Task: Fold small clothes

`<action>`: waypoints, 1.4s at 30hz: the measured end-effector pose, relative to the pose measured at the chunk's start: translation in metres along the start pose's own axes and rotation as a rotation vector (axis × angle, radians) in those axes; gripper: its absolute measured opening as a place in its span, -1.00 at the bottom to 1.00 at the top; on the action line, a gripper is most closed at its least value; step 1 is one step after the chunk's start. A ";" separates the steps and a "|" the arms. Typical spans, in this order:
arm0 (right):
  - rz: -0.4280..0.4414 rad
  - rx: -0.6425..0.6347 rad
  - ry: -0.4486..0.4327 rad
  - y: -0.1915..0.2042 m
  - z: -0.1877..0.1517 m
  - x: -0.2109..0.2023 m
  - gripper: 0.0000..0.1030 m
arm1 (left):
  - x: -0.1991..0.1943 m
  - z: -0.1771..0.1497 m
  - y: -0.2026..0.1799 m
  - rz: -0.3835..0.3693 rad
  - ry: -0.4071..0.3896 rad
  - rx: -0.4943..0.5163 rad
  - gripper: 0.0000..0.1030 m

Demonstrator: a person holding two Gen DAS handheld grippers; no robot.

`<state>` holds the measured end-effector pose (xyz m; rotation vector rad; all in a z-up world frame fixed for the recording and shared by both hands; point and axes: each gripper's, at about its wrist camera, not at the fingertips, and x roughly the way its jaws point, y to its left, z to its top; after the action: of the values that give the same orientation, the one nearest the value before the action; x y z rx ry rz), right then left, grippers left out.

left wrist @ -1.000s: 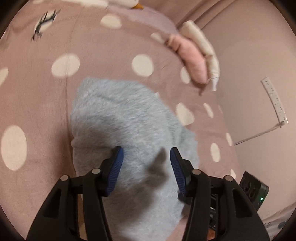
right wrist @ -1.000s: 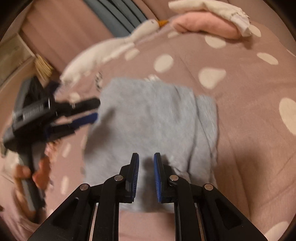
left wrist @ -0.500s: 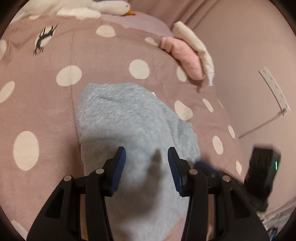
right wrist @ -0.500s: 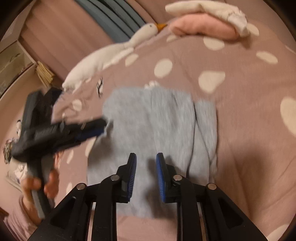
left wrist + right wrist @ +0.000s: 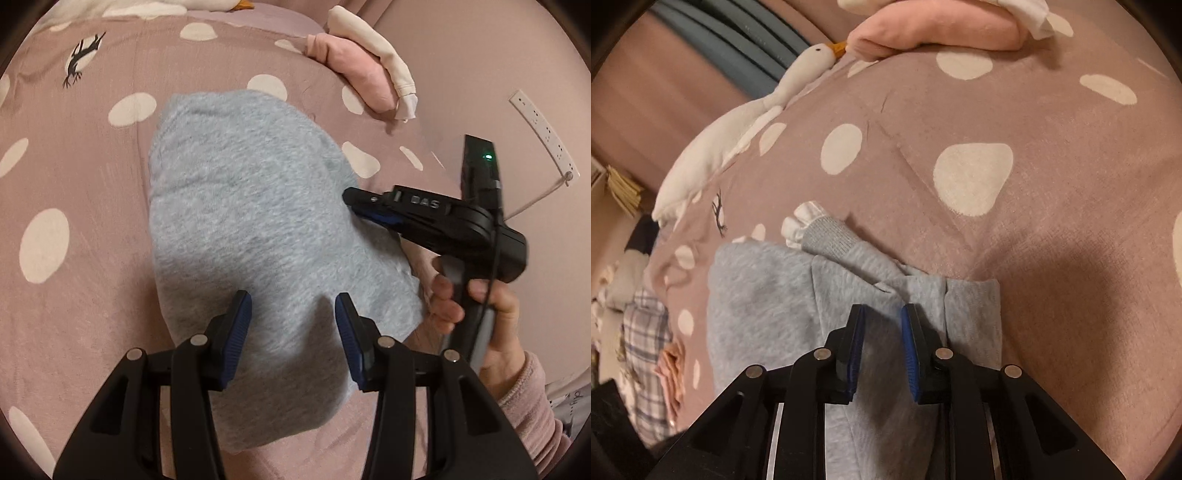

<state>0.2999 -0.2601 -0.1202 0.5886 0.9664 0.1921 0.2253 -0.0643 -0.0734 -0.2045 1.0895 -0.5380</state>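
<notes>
The left hand-held gripper hangs over the near part of a folded grey sweatshirt, its blue-padded fingers spread wide with only grey fleece between them and nothing clamped. The right hand-held gripper has its fingers a narrow gap apart, low over the garment's layered edge; whether the pads pinch any cloth cannot be told. In the left wrist view, that right hand-held gripper reaches in from the right side, its tip touching the sweatshirt's edge, and the right hand holds its handle, with a pink sleeve at the wrist. The grey sweatshirt lies flat on a bed with a dusty-pink bedspread dotted with large cream spots. From the right wrist view a ribbed cuff with a white frill sticks out at the sweatshirt's far edge. Further off on the bedspread, a folded pink garment and a cream one lie stacked together near the wall. A white plush goose stretches along the far side of the bed, its orange beak just beside the pink garment. A white power strip sits against the wall at right.
</notes>
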 end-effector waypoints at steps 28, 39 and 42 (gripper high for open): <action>-0.098 -0.336 0.016 0.025 -0.078 -0.059 -0.60 | -0.039 -0.110 0.028 -0.026 0.093 -0.074 0.02; -0.001 -0.300 0.010 0.021 -0.088 -0.066 -0.58 | -0.034 -0.078 0.052 -0.171 0.005 -0.329 0.36; 0.014 -0.251 0.033 0.009 -0.088 -0.057 -0.59 | -0.015 -0.076 0.058 -0.207 0.034 -0.393 0.24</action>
<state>0.1963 -0.2422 -0.1122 0.3624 0.9527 0.3309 0.1712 0.0003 -0.1201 -0.6594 1.2085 -0.5078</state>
